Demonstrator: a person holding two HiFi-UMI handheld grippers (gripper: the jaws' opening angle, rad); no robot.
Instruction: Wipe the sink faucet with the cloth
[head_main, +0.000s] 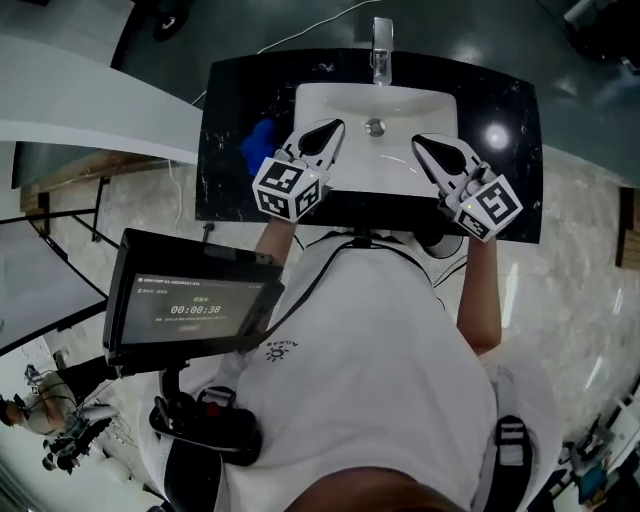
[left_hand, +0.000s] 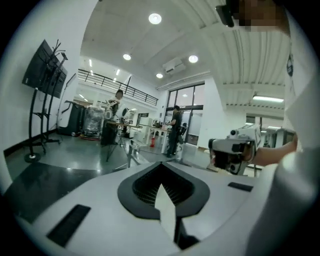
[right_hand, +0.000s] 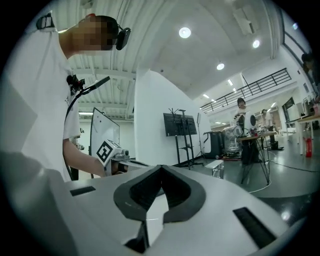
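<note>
Head view gave us the black bench first. Its front edge sat close against our white shirt. Its left and right edges dropped to pale floor with open room on both sides, and dark glossy floor lay beyond its back edge. Set into the bench was the white sink, its bowl bare between our two hand-held grippers. We held the left hand-held gripper over the bowl's front-left corner and the right hand-held gripper over its front-right corner, well apart from each other. In its own view each had its jaws pressed together with nothing between them. The faucet, a shiny upright metal spout, stood at the middle of the bowl's back rim, clear of both hand-held grippers. The cloth, blue and bunched, lay on the bench just left of the sink, beside the left one's marker cube.
</note>
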